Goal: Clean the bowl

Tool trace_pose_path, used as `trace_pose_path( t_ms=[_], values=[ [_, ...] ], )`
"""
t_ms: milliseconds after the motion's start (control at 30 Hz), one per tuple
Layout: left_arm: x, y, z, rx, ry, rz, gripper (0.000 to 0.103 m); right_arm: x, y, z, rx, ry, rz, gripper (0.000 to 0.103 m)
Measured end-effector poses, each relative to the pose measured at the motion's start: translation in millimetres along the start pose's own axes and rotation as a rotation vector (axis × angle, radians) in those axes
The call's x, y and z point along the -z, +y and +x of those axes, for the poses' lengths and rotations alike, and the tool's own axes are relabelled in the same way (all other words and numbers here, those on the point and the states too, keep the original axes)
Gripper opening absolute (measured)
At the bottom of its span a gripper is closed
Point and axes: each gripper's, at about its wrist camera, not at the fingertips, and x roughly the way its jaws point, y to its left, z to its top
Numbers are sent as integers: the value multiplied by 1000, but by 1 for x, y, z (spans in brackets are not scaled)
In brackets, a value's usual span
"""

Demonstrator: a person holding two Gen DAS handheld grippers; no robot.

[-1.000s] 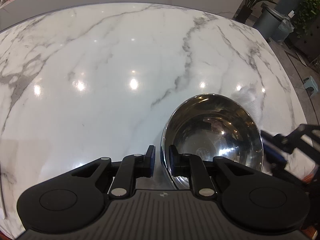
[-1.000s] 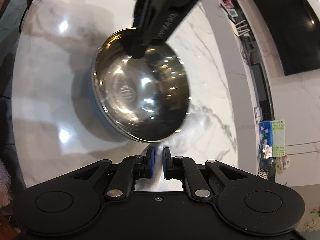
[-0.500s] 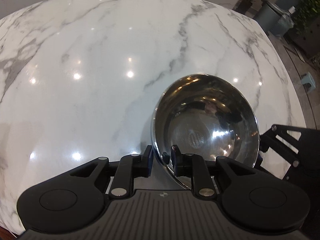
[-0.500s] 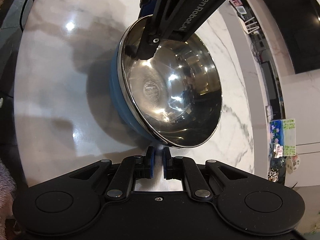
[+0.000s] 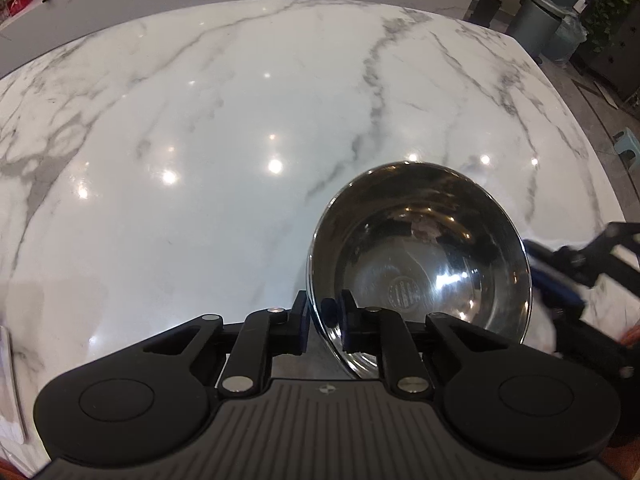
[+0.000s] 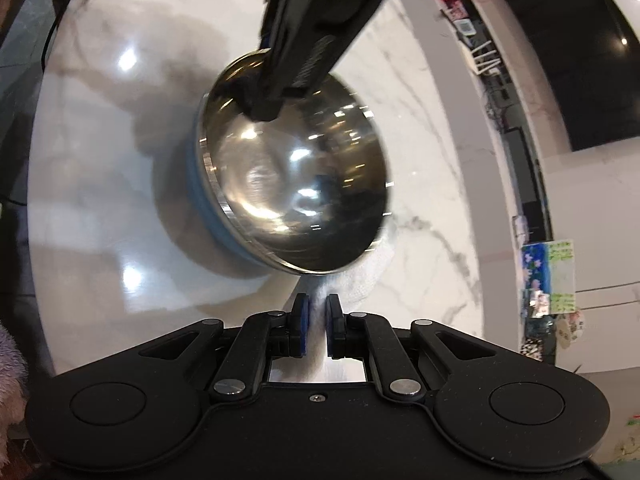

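A steel bowl point(image 5: 420, 264) with a blue outside point(image 6: 192, 184) stands tilted on the white marble table point(image 5: 200, 140). My left gripper point(image 5: 324, 316) has the bowl's near rim between its pads, one inside and one outside, its jaws closing tight. From the right wrist view the left gripper point(image 6: 260, 108) comes down on the far rim. My right gripper point(image 6: 316, 320) is shut on a white cloth point(image 6: 368, 276) that trails under the bowl's near edge. In the left wrist view the right gripper point(image 5: 560, 280) is a blur just right of the bowl.
The marble table ends at a curved edge point(image 5: 592, 160) on the right. Beyond it are a grey bin point(image 5: 536, 20) and potted plants point(image 5: 612, 4). A white counter point(image 6: 452, 92) runs along the table's far side in the right wrist view.
The right gripper has swept along the bowl's right side with the cloth and is blurred. The bowl tipped steeper half a second ago and has eased back. The left gripper stays on the rim.
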Motion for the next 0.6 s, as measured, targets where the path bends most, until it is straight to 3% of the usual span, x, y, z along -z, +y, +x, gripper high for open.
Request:
trace_pose_path(
  t_ms=[600],
  values=[
    [0, 1, 0, 8, -12, -2, 12, 20, 190, -13, -67, 4, -3, 7]
  ],
)
